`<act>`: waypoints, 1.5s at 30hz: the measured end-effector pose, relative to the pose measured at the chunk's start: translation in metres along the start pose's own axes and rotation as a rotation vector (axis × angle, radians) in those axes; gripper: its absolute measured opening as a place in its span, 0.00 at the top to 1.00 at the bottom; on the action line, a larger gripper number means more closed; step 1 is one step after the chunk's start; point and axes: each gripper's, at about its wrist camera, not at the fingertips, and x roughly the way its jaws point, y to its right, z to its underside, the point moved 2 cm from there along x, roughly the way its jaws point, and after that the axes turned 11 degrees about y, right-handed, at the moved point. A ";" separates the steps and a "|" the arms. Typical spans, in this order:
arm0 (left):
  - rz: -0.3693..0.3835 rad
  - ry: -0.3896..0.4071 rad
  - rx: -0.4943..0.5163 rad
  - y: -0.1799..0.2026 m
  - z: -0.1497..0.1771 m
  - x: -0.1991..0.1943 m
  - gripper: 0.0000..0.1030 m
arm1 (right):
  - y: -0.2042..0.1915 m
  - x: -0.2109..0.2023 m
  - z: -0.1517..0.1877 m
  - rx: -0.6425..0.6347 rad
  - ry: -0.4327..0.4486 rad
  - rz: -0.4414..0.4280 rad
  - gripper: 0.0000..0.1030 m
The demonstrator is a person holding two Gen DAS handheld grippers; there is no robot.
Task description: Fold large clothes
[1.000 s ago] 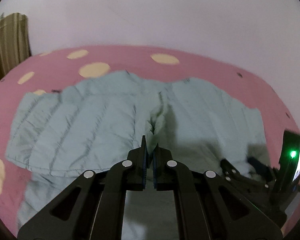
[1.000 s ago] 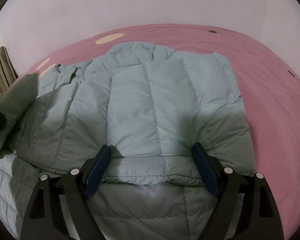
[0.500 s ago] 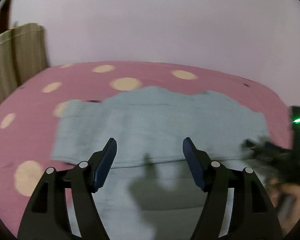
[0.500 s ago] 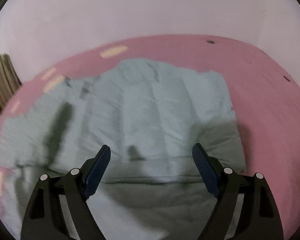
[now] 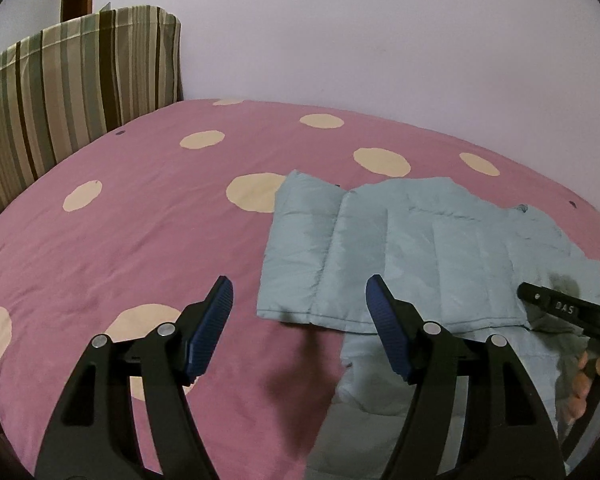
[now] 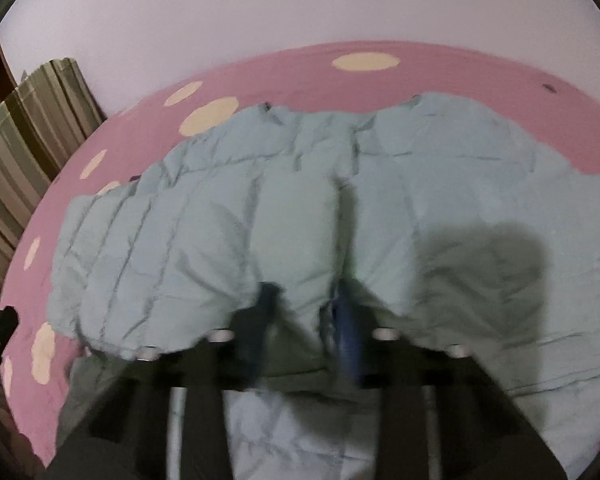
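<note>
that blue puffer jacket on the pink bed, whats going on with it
A person is folding the light blue puffer jacket on the pink spotted bedspread with two handheld grippers. The right gripper has just been closing and now pinches a fold of the jacket at its near edge. The left gripper is open with nothing between its fingers, over the bedspread beside the jacket's left end.

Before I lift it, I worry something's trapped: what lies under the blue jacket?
The blue jacket lies on the pink dotted bedspread, covering part of one cream dot. Its folded-over top layer hides its own lower layer; anything beneath cannot be seen.
</note>
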 end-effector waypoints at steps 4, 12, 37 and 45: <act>0.002 0.007 -0.009 -0.001 -0.007 0.004 0.33 | 0.009 -0.036 -0.015 -0.020 0.098 0.012 0.90; 0.027 0.014 0.033 0.026 -0.018 0.022 0.33 | 0.104 -0.084 -0.041 0.036 0.195 0.177 0.91; -0.040 -0.054 0.008 0.006 -0.005 0.044 0.33 | 0.073 -0.013 -0.012 0.092 0.012 0.024 0.93; -0.023 -0.041 0.018 0.015 -0.014 0.049 0.33 | 0.104 -0.068 -0.032 0.025 0.147 0.132 0.94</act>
